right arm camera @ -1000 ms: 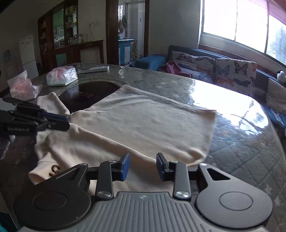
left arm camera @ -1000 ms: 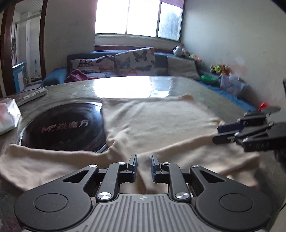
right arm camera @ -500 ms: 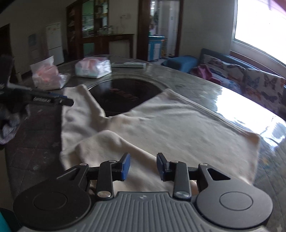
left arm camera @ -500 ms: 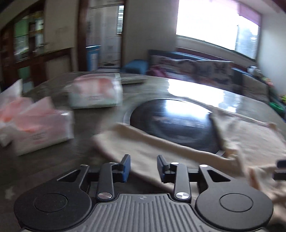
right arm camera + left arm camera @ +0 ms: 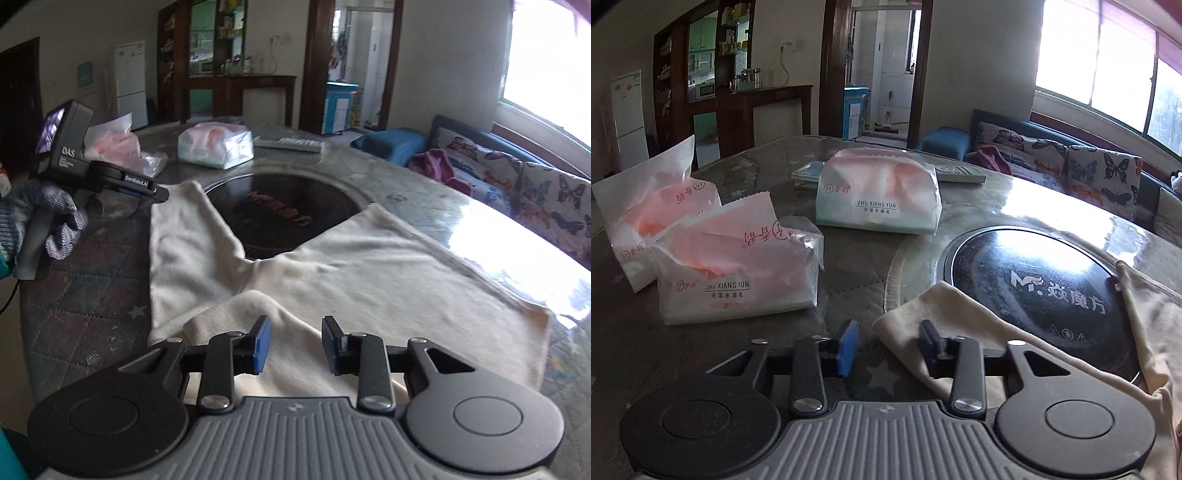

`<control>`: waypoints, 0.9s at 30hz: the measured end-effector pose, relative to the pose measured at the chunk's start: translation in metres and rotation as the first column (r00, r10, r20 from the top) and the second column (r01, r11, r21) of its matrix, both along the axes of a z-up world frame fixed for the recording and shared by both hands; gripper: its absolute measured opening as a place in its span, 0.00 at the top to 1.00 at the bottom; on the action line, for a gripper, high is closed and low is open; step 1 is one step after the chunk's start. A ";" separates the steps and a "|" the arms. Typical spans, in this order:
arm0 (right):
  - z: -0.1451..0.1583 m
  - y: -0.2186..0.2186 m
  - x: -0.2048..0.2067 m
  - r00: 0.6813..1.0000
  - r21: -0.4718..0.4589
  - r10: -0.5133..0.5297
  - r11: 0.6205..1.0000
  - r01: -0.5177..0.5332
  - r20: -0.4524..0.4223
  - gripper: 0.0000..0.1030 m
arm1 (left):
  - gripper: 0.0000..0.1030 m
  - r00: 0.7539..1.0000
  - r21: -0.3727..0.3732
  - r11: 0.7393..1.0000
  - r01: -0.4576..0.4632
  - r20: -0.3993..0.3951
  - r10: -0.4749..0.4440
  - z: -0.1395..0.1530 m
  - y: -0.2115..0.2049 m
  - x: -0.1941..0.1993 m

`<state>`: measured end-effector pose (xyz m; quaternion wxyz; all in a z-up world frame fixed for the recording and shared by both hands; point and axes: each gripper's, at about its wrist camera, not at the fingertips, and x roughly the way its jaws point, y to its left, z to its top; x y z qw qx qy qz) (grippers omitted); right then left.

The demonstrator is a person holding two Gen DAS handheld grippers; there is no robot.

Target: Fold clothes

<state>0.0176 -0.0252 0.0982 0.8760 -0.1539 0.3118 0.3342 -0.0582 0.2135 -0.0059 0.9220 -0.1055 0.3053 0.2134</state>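
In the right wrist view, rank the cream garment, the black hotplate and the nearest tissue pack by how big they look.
1. Cream garment, largest by far.
2. Black hotplate, partly covered by the garment.
3. Tissue pack, smallest, though it sits farther from the camera, so its true size is unsure.

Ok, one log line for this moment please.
step: reaching sleeve | left gripper: open, at cuff of cream long-sleeved garment | right gripper: open, over folded edge | nothing gripped
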 end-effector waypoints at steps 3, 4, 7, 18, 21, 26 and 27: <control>0.006 -0.013 -0.006 0.999 0.017 -0.032 0.999 0.032 0.012 0.71 | 0.92 1.000 -0.046 0.999 -0.010 0.020 0.011 0.003 0.002 -0.001; 0.008 -0.019 -0.008 0.999 0.024 -0.045 0.999 0.044 0.017 0.71 | 0.93 1.000 -0.059 0.998 -0.009 0.027 0.011 0.006 0.000 -0.001; 0.011 -0.034 -0.012 0.996 0.048 -0.089 0.995 0.088 0.023 0.71 | 0.94 0.996 -0.112 0.993 0.038 0.082 -0.029 0.023 -0.012 -0.006; 0.006 -0.100 -0.025 0.955 0.139 -0.297 0.946 0.294 0.000 0.71 | 0.94 0.837 -0.195 0.831 0.520 0.309 -0.451 0.100 -0.148 -0.012; 0.002 -0.122 -0.031 0.937 0.166 -0.350 0.923 0.347 -0.013 0.71 | 0.94 0.772 -0.217 0.755 0.619 0.345 -0.534 0.105 -0.187 -0.011; -0.004 -0.154 -0.041 0.906 0.195 -0.423 0.886 0.421 -0.035 0.71 | 0.94 0.684 -0.266 0.632 0.728 0.345 -0.642 0.093 -0.242 -0.006; -0.006 -0.160 -0.043 0.900 0.197 -0.435 0.879 0.434 -0.040 0.71 | 0.94 0.670 -0.269 0.615 0.741 0.337 -0.661 0.087 -0.251 -0.007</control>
